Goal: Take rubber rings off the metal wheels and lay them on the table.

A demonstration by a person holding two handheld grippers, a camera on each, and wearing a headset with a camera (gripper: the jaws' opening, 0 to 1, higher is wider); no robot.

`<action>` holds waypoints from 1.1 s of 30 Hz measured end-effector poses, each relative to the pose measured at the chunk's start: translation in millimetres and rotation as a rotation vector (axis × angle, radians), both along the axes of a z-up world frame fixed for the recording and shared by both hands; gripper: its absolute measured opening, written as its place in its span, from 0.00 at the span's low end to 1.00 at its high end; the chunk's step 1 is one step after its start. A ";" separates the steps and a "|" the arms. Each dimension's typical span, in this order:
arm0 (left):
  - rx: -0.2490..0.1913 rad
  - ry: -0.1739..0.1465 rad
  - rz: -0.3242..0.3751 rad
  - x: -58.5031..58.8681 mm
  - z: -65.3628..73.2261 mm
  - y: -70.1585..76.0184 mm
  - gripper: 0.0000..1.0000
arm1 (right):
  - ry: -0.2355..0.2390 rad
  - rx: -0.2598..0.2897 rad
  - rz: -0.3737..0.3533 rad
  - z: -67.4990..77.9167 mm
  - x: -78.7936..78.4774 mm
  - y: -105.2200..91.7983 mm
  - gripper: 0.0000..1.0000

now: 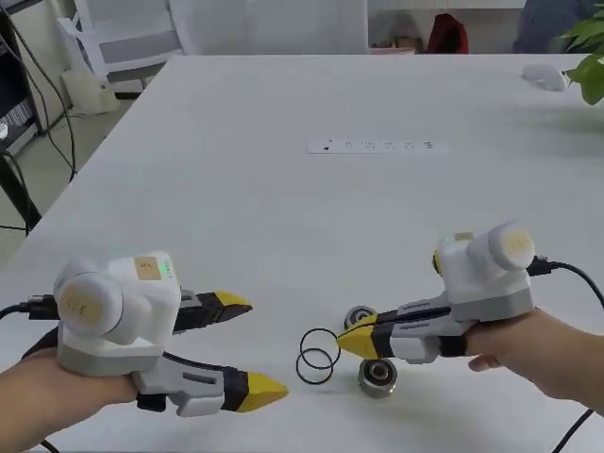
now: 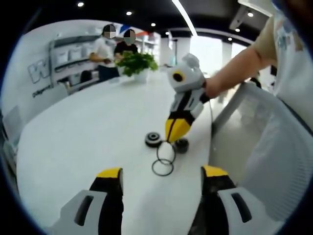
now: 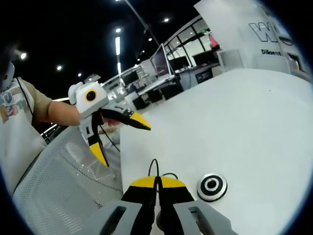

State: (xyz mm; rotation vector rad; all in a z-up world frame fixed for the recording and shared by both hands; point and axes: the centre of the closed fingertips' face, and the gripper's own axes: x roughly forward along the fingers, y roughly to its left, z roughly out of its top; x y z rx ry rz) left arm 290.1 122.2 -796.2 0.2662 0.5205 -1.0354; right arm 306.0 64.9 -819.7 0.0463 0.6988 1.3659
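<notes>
Two metal wheels [image 1: 359,316] [image 1: 377,376] sit on the white table [image 1: 283,208] near its front edge. My right gripper [image 1: 344,342] is between them, shut on a thin black rubber ring [image 1: 321,342] that touches the table. A second ring [image 1: 315,363] lies flat just in front of the first. My left gripper [image 1: 247,346] hovers open to the left of the rings, holding nothing. In the left gripper view, the right gripper [image 2: 177,129] pinches the upper ring [image 2: 166,152] above the lower ring [image 2: 162,167]. The right gripper view shows one wheel [image 3: 212,186] beside the shut right gripper [image 3: 156,182].
A white power strip [image 1: 377,145] lies at mid-table. A green plant [image 1: 590,57] and a small white object [image 1: 547,75] stand at the far right. A mesh chair [image 2: 264,147] is by the table's near edge. Two people stand in the background.
</notes>
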 end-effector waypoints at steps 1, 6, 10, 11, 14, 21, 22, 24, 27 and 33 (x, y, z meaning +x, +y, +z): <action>0.000 -0.002 0.003 0.2 0.4 1.1 0.65 | 0.002 -0.003 0.001 -1.4 -0.1 0.8 0.00; -0.004 -0.002 0.012 -0.8 1.6 4.6 0.66 | 0.006 -0.022 0.008 -8.8 -1.5 3.7 0.00; -0.004 0.001 0.018 -2.5 1.2 7.3 0.67 | 0.013 -0.032 0.008 -13.4 -2.3 5.2 0.00; -0.003 0.001 0.019 -2.9 1.0 7.8 0.67 | 0.015 -0.037 0.009 -15.1 -2.5 5.4 0.00; -0.002 0.003 0.023 -3.9 0.7 9.4 0.67 | 0.015 -0.050 0.010 -18.4 -2.6 5.3 0.00; -0.002 0.008 0.028 -6.1 -0.3 10.6 0.68 | 0.021 -0.066 -0.004 -24.2 -0.7 6.0 0.00; -0.001 0.009 0.028 -6.5 -0.6 10.7 0.68 | 0.021 -0.073 -0.004 -26.3 -0.8 5.5 0.00; 0.001 0.011 0.027 -7.3 -1.2 10.9 0.68 | 0.023 -0.078 -0.003 -27.5 -1.4 5.2 0.00; 0.002 0.012 0.029 -7.6 -1.5 11.4 0.68 | 0.022 -0.083 -0.010 -28.9 -0.2 4.2 0.00; 0.006 0.016 0.031 -7.8 -2.8 12.0 0.68 | 0.045 -0.085 -0.040 -31.3 3.3 0.7 0.00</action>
